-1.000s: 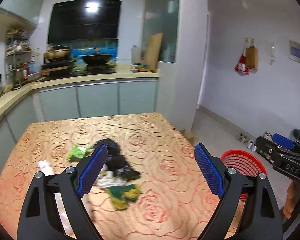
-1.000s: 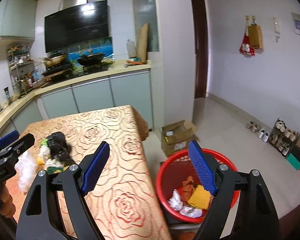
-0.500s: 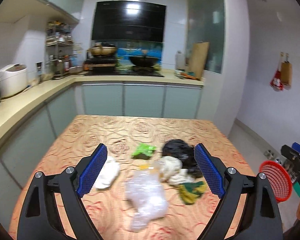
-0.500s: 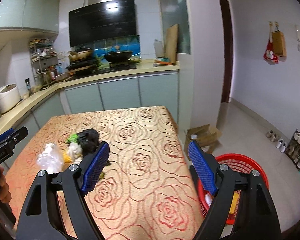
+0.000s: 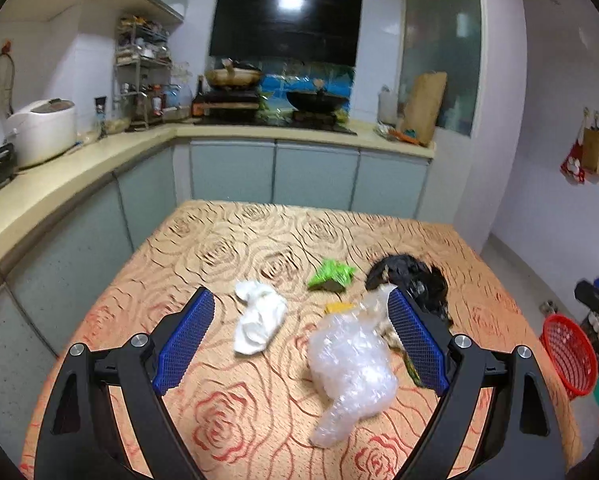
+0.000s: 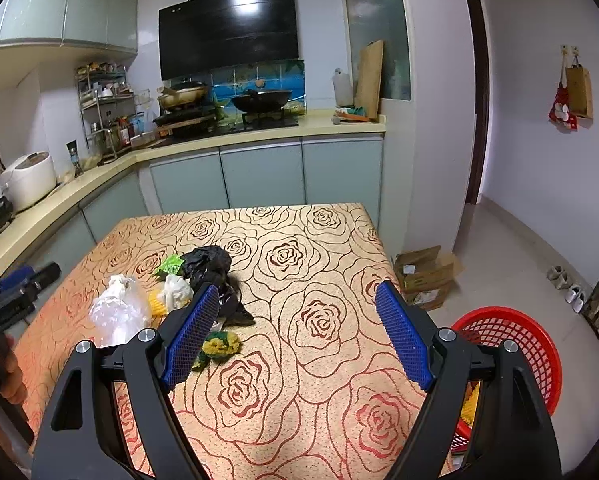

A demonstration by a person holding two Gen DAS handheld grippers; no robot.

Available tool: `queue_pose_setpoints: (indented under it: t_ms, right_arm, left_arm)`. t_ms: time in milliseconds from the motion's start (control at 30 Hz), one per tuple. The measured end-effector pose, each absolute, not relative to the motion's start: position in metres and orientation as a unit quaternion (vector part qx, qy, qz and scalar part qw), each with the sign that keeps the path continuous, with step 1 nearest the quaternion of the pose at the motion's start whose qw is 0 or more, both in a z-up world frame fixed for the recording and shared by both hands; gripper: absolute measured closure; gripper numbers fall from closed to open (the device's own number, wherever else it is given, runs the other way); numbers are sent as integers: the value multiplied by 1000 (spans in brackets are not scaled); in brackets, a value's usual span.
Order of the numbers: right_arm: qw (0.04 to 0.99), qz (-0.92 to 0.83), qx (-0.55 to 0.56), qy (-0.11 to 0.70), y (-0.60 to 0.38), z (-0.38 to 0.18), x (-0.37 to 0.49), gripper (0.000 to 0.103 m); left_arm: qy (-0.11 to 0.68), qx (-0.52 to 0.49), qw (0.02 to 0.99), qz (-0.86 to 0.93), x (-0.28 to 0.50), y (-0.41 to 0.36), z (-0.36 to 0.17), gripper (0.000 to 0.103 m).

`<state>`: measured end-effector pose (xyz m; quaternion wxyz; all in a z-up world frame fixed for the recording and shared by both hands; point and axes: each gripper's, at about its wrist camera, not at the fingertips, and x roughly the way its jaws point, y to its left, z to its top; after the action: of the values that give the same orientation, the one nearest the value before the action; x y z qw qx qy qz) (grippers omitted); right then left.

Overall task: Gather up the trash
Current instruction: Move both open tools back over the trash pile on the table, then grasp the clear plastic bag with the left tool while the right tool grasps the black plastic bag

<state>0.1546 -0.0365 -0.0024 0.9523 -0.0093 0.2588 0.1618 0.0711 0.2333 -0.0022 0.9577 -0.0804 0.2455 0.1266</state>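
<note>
Trash lies on the rose-patterned table (image 5: 227,248): a clear plastic bag (image 5: 351,364), a white crumpled tissue (image 5: 259,318), a green wrapper (image 5: 331,274), a black plastic bag (image 5: 411,276). In the right wrist view I see the same pile: black bag (image 6: 209,266), clear bag (image 6: 115,312), green-yellow sponge (image 6: 219,346). My left gripper (image 5: 299,344) is open above the clear bag and tissue. My right gripper (image 6: 299,340) is open and empty over the table. The red basket (image 6: 531,344) stands on the floor at the right, and shows in the left wrist view (image 5: 567,354).
Kitchen counters (image 5: 59,168) run along the left and back, with a rice cooker (image 5: 39,130) and a stove with a wok (image 6: 259,100). A cardboard box (image 6: 423,276) sits on the floor beside the table. Shoes (image 6: 571,284) line the right wall.
Both grippers have swung left from the red basket towards the table. The left gripper now hangs over the clear bag and tissue. Both stay open.
</note>
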Motion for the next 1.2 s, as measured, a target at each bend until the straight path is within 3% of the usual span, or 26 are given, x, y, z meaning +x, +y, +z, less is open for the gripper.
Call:
queue_pose_setpoints:
  t_ms: [667, 833, 1067, 1200]
  right_arm:
    - [945, 165, -28, 282, -10, -16, 175, 25]
    - [942, 168, -34, 289, -2, -19, 183, 25]
    - [939, 179, -39, 292, 15, -23, 195, 25]
    - [934, 187, -36, 301, 28, -29, 208, 25]
  left_arm:
    - [336, -71, 936, 72, 128, 204, -70, 19]
    - [351, -64, 931, 73, 133, 204, -78, 43]
    - [339, -56, 936, 73, 128, 207, -74, 62]
    - [324, -53, 941, 78, 122, 211, -65, 64]
